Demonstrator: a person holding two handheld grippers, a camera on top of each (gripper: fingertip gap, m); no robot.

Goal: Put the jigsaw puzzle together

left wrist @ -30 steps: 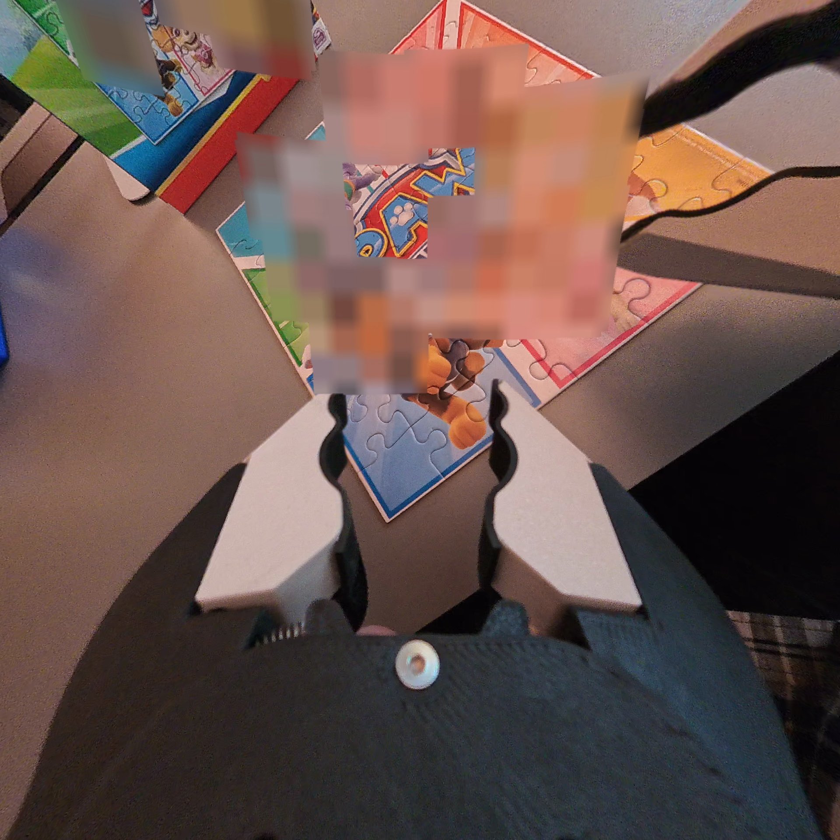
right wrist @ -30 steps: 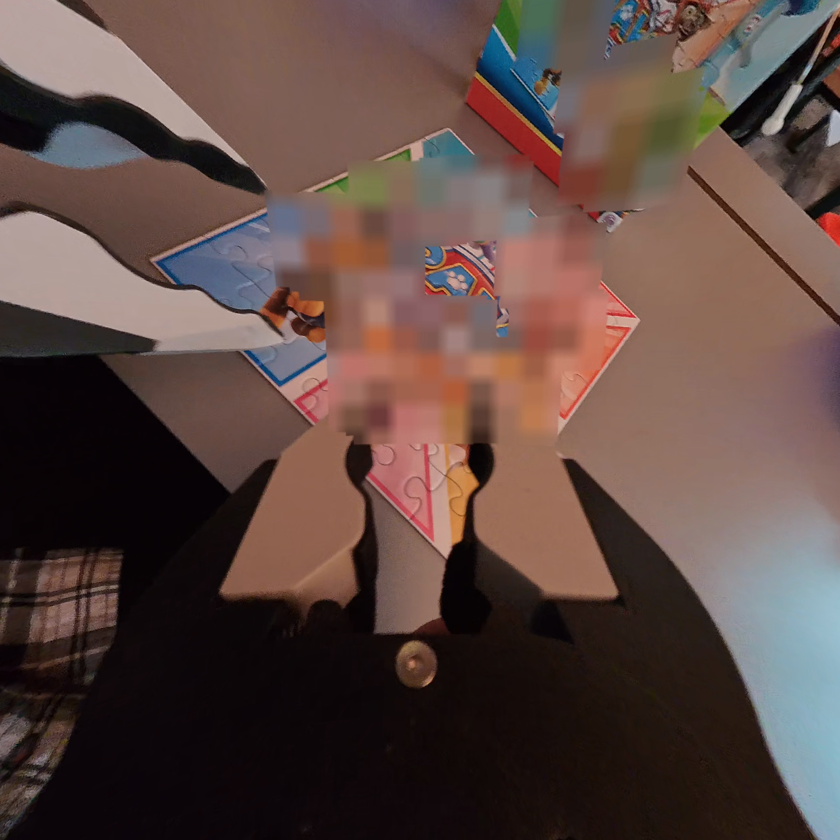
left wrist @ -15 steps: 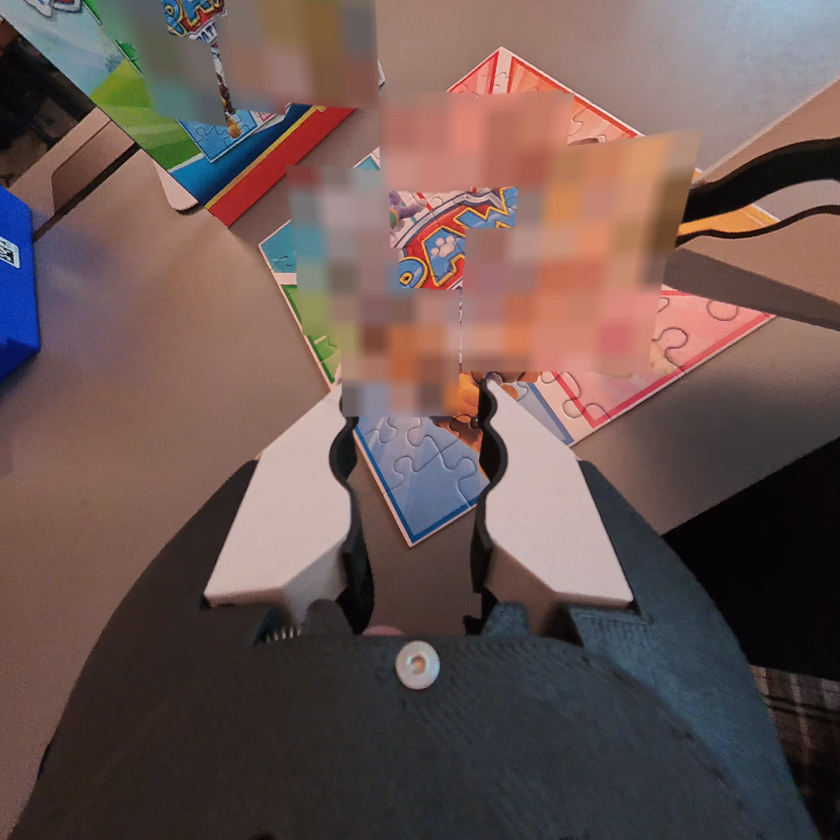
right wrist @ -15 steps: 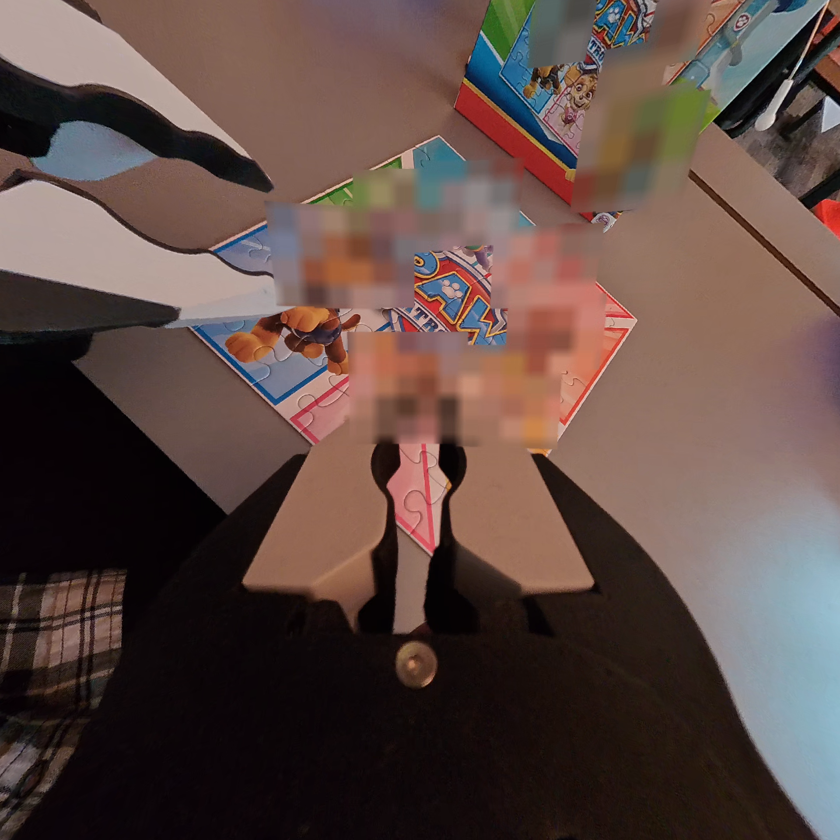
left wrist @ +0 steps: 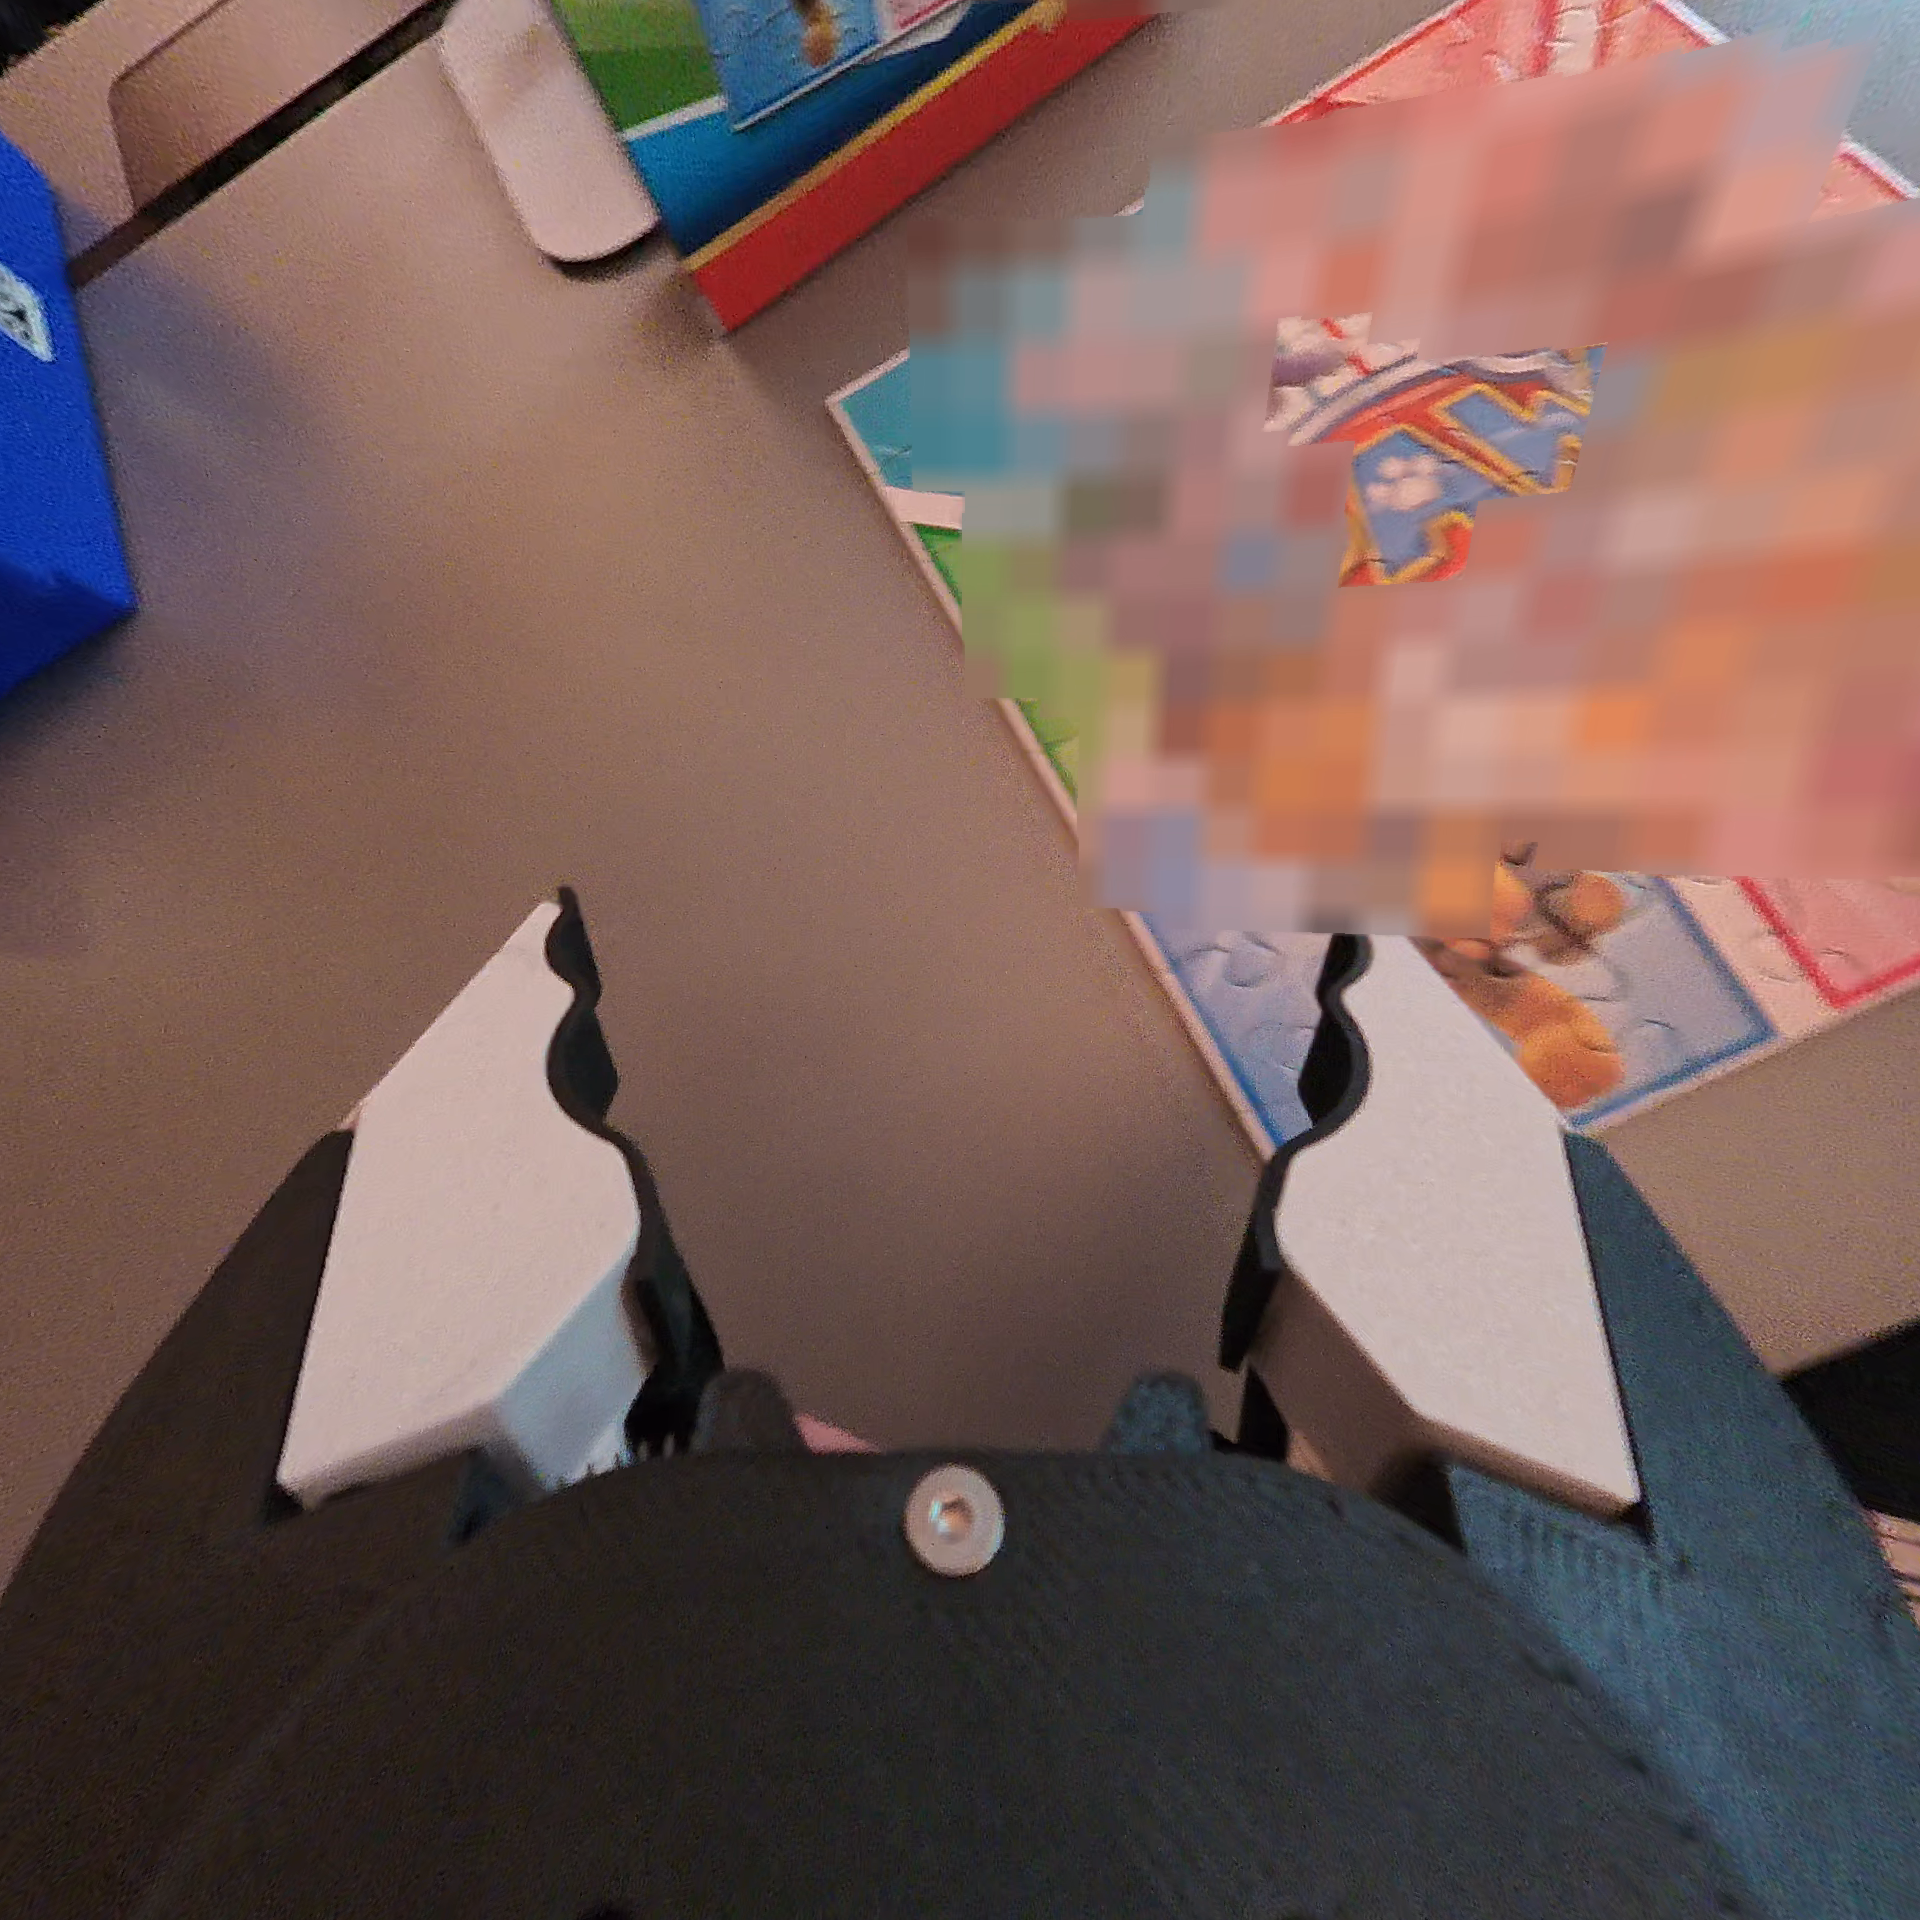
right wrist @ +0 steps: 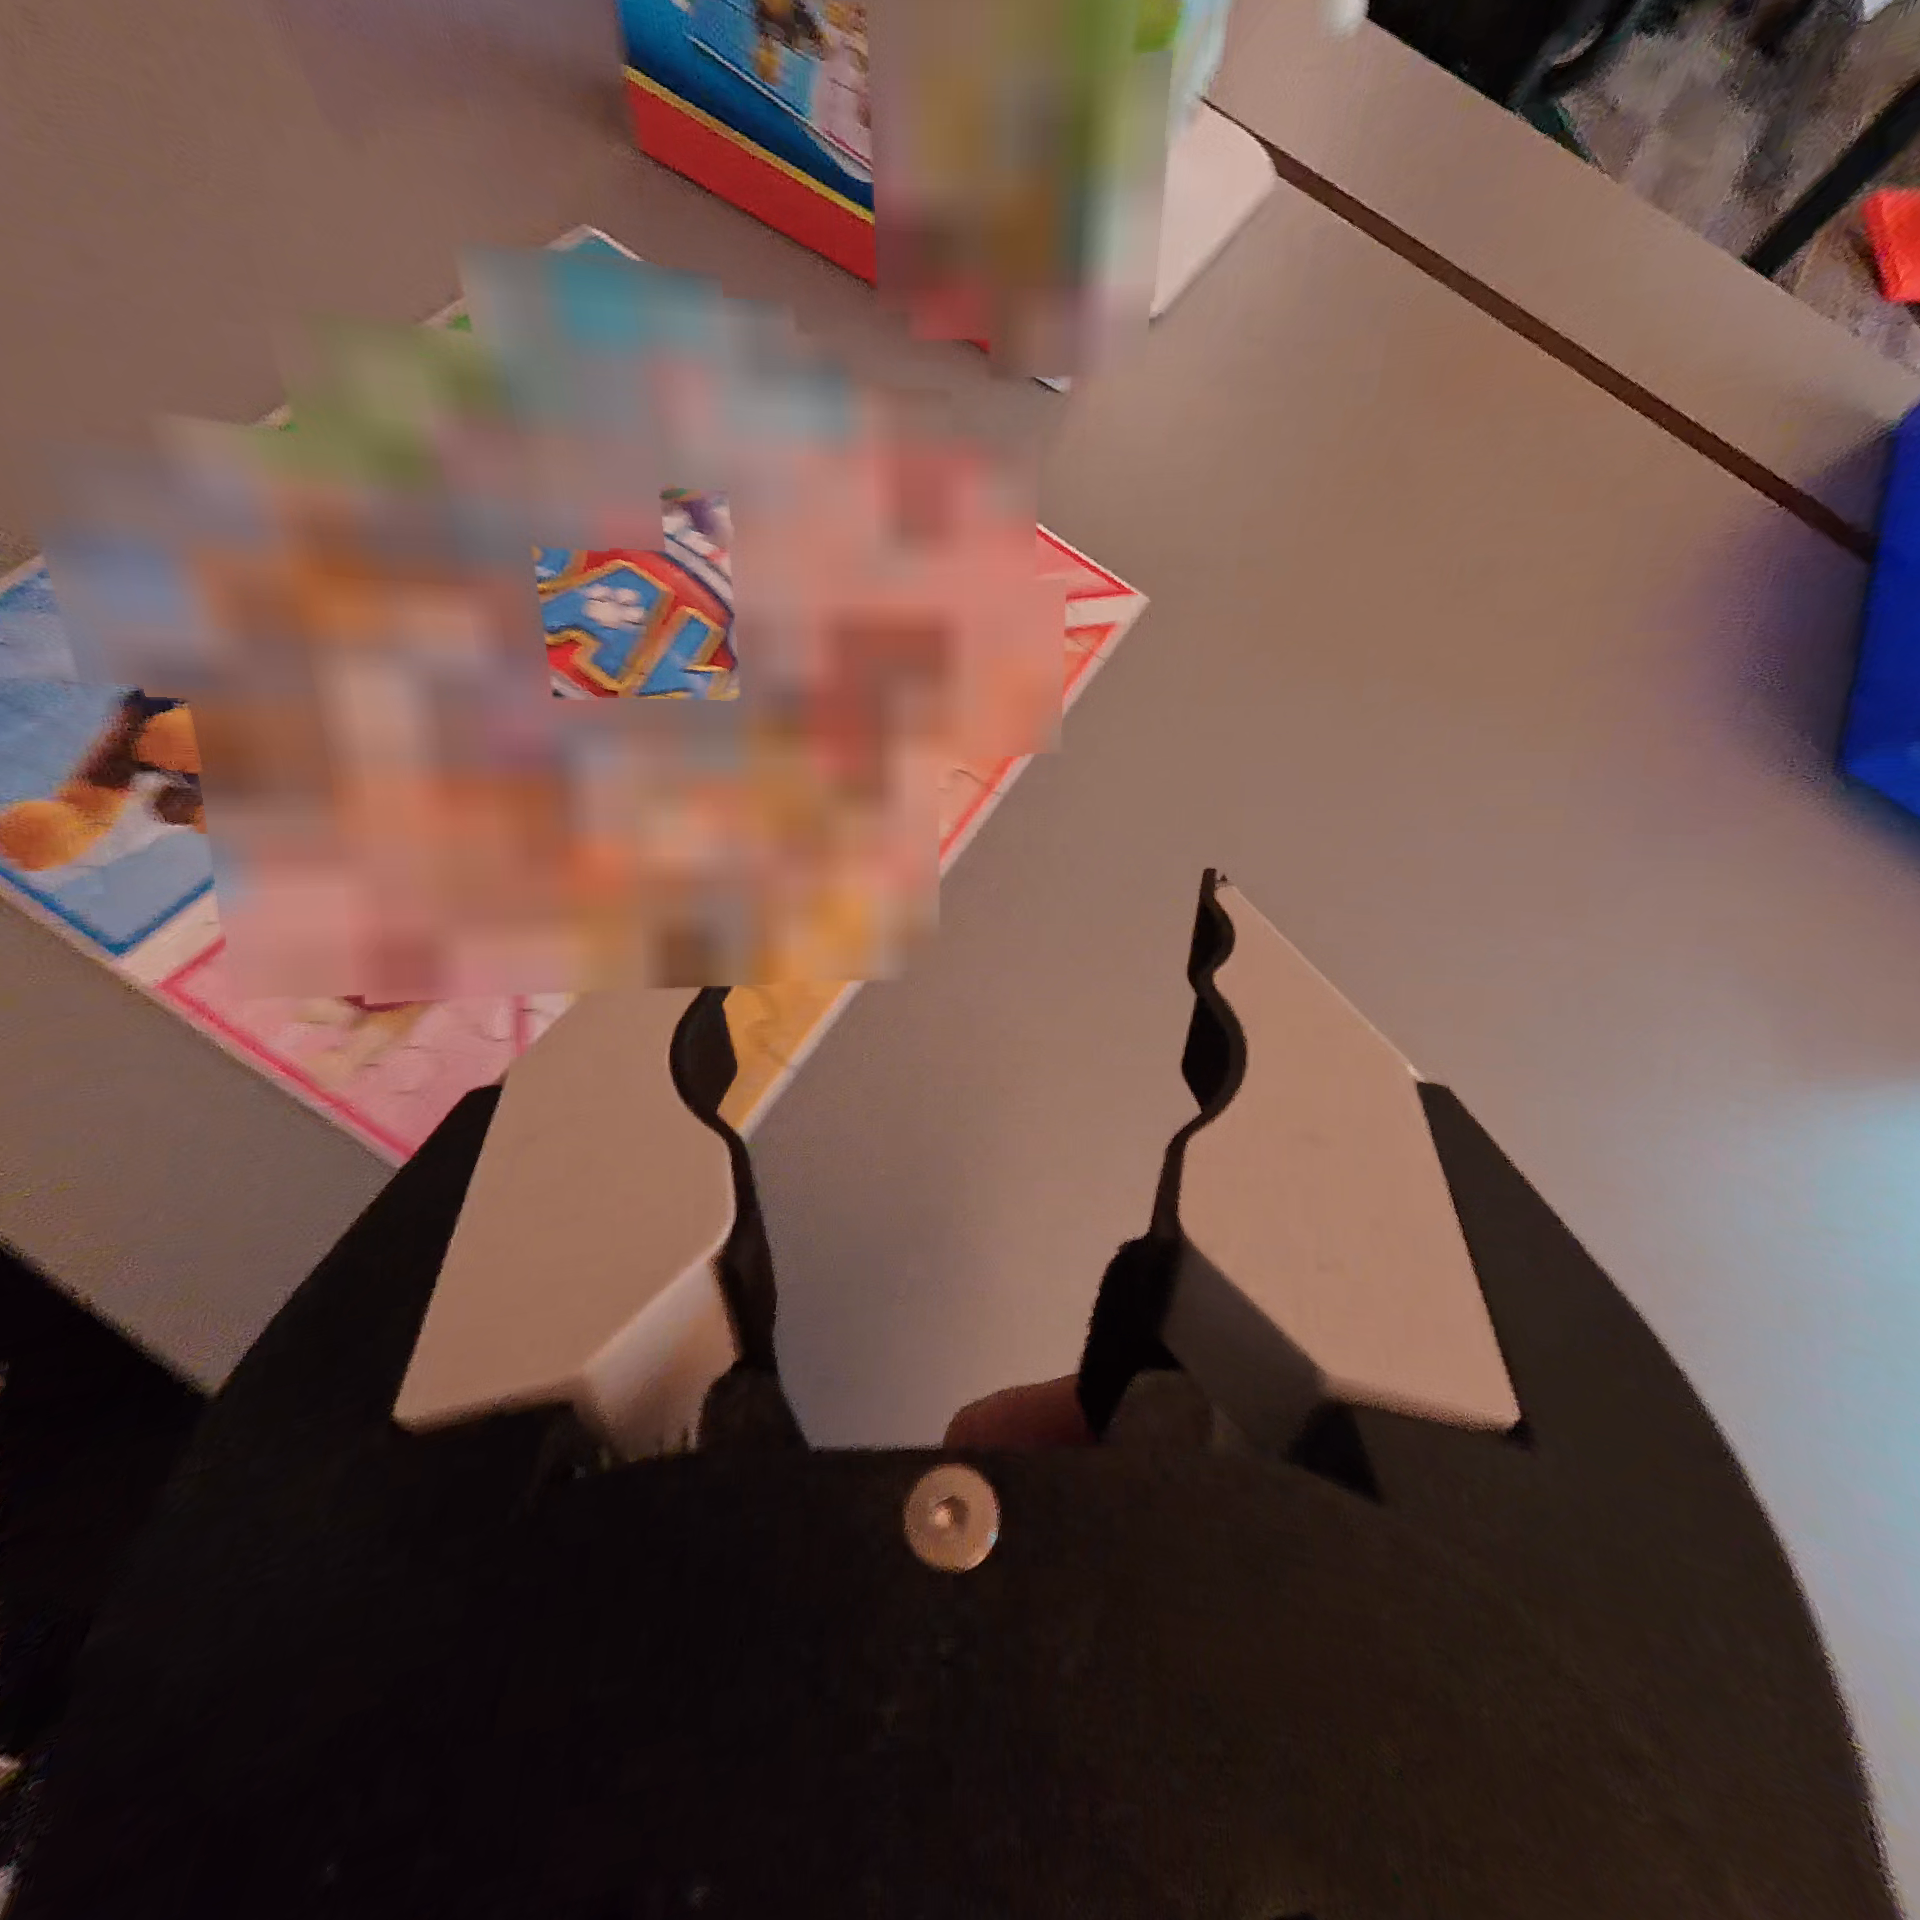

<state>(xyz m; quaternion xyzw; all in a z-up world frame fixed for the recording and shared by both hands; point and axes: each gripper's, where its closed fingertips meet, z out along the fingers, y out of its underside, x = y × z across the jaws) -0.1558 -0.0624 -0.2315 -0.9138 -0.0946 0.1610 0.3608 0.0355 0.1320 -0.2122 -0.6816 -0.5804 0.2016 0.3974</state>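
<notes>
The jigsaw puzzle point(left wrist: 1621, 997) lies flat on the brown table, a colourful cartoon picture with blue, pink, red and green bordered panels, at the right of the left wrist view. It also shows at the left of the right wrist view point(right wrist: 94, 790). Much of it is hidden by mosaic patches. My left gripper point(left wrist: 956, 925) is open and empty, over bare table to the left of the puzzle. My right gripper point(right wrist: 956, 935) is open and empty, over bare table to the right of the puzzle's near corner. No loose piece shows.
The puzzle box point(left wrist: 831, 166) with a red side stands behind the puzzle; it also shows in the right wrist view point(right wrist: 758, 135). A blue box point(left wrist: 42, 436) sits at the far left. The table's point(right wrist: 125, 1226) front edge drops off near the puzzle. The left tips stand about 7 cm off the jigsaw puzzle point(left wrist: 1621, 997). It is also in sight in the right wrist view point(right wrist: 127, 855).
Both grippers have opened wide. The left one has swung left off the puzzle, the right one has swung right off it. Each gripper has left the other's view.
</notes>
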